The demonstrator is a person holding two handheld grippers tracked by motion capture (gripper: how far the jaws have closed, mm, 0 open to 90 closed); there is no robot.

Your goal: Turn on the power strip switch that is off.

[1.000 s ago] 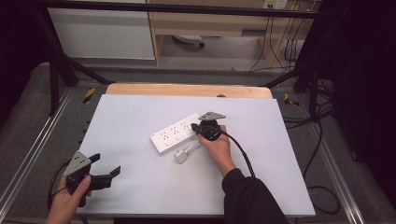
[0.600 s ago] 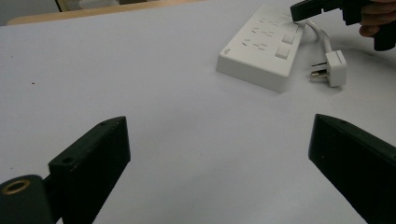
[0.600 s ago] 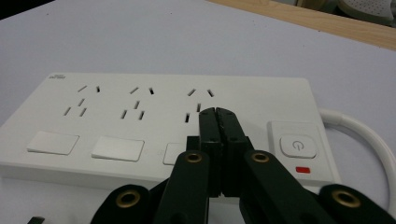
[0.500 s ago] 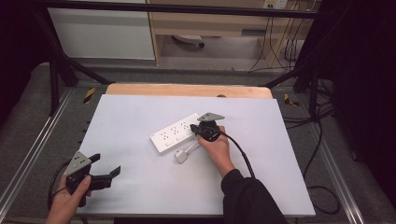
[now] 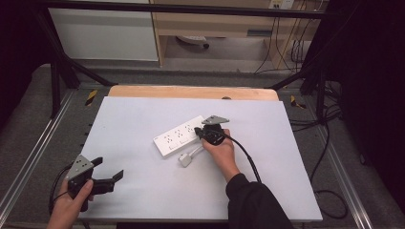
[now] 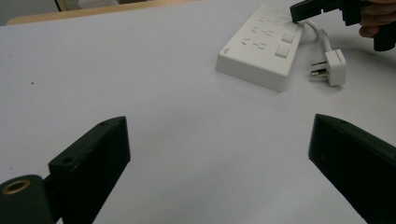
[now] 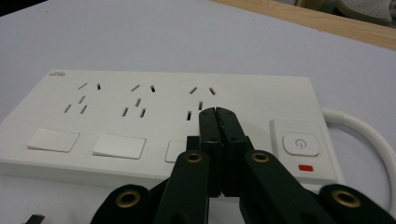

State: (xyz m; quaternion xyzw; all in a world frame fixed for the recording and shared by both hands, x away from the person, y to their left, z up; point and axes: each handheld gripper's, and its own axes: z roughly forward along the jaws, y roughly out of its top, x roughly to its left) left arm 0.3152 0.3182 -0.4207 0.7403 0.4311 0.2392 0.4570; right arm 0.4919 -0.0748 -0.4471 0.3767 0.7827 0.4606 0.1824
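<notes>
1. So, nearest the camera in the high view, the left gripper sits at the table's near left corner, held in the person's left hand. Its two blocky matte black jaws stand wide apart with nothing between them, just bare tabletop.

2. That table has a smooth, pale grey matte top, with a strip of light wood along its far edge.

3. Further in, around the middle, there's a white plastic power strip: a flat rectangular slab lying at a slant, with rows of socket slots, flat square buttons and a round-symbol power switch with a small red marker under it.

4. Its white plug lies flat on the table just beside the strip's near edge, joined by a thick white rubbery cable that loops off the strip's end.

5. The right gripper comes in from the strip's right end, held in the right hand. Its jaws are pressed together with nothing in them, and the tips rest on top of the strip, over the socket nearest the power switch.

6. Compared with a second ago, nothing has really changed: both hands, the strip and the plug are all in the same spots.
</notes>
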